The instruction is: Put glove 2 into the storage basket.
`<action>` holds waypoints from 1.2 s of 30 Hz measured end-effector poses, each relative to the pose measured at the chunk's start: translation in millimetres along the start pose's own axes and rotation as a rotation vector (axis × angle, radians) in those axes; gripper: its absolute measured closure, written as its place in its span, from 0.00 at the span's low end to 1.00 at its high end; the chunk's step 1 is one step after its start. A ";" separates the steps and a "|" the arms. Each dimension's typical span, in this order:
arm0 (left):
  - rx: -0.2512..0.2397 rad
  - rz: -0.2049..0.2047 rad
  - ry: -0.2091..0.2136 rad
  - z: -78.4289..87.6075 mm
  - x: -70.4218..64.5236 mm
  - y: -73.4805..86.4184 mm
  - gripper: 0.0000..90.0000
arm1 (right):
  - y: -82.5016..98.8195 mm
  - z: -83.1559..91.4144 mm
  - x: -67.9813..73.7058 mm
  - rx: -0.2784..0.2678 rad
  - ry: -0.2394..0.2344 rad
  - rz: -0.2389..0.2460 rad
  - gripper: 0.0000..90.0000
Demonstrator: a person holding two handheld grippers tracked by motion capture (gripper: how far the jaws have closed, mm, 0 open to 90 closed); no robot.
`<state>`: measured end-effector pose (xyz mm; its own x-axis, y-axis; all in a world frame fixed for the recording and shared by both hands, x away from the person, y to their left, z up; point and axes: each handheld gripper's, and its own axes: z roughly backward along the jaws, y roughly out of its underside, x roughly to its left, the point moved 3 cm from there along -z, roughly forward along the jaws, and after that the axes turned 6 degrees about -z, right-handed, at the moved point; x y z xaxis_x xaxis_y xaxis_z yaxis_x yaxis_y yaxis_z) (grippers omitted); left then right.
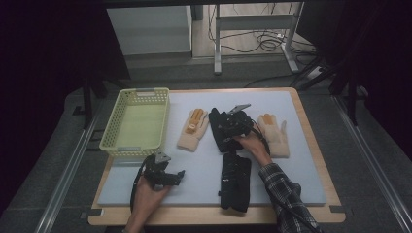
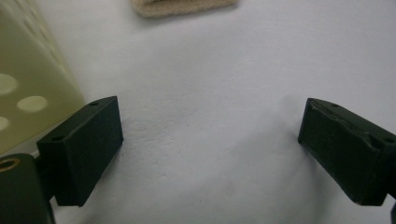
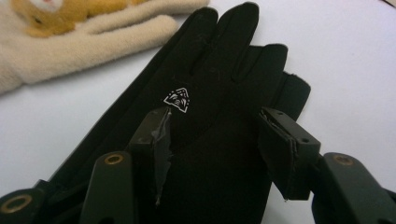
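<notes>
A black glove (image 1: 217,127) (image 3: 219,60) with a small white logo lies flat on the white mat, fingers pointing away in the right gripper view. My right gripper (image 1: 225,130) (image 3: 219,140) stands over its palm with the jaws apart on either side, and the pads do not press on it. A second black glove (image 1: 235,182) lies near the front edge. A beige glove with an orange bear (image 1: 193,128) (image 3: 70,42) lies left of the first black glove, and a plain beige glove (image 1: 274,133) lies to its right. My left gripper (image 1: 179,175) (image 2: 210,149) rests open over bare mat at the front left.
A yellow-green perforated basket (image 1: 136,121) (image 2: 28,93) stands empty at the mat's left side, close to my left gripper. The white mat (image 1: 301,160) lies on a wooden table. A beige glove cuff (image 2: 182,7) shows ahead in the left gripper view.
</notes>
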<state>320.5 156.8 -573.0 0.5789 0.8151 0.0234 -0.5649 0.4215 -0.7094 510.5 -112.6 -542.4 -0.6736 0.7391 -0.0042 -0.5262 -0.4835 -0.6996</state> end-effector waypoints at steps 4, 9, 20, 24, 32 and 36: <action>0.000 0.000 0.000 0.0 0.0 0.0 0.07 | 4.8 -0.1 -4.0 -0.007 -0.033 -0.070 0.73; 0.000 0.000 0.000 -0.1 0.0 0.0 0.07 | 1.1 2.9 -1.6 0.023 -0.009 -0.071 0.91; 0.003 -0.001 0.000 0.0 0.2 0.0 0.07 | -16.7 41.3 -8.9 -0.045 -0.016 -0.152 0.97; 0.001 0.000 0.001 0.0 0.1 0.0 0.07 | -26.4 64.7 -5.9 -0.085 -0.021 -0.186 0.97; 0.001 0.000 0.001 0.0 0.1 0.0 0.07 | -31.1 92.9 8.8 -0.120 -0.044 -0.179 0.97; 0.001 0.000 0.001 0.0 0.1 0.0 0.07 | -25.7 106.6 22.0 -0.116 -0.054 -0.165 0.97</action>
<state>320.6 156.9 -573.0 0.5797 0.8145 0.0230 -0.5654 0.4224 -0.7085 454.0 -133.9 -448.3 -0.6118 0.7760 0.1531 -0.5703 -0.2987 -0.7652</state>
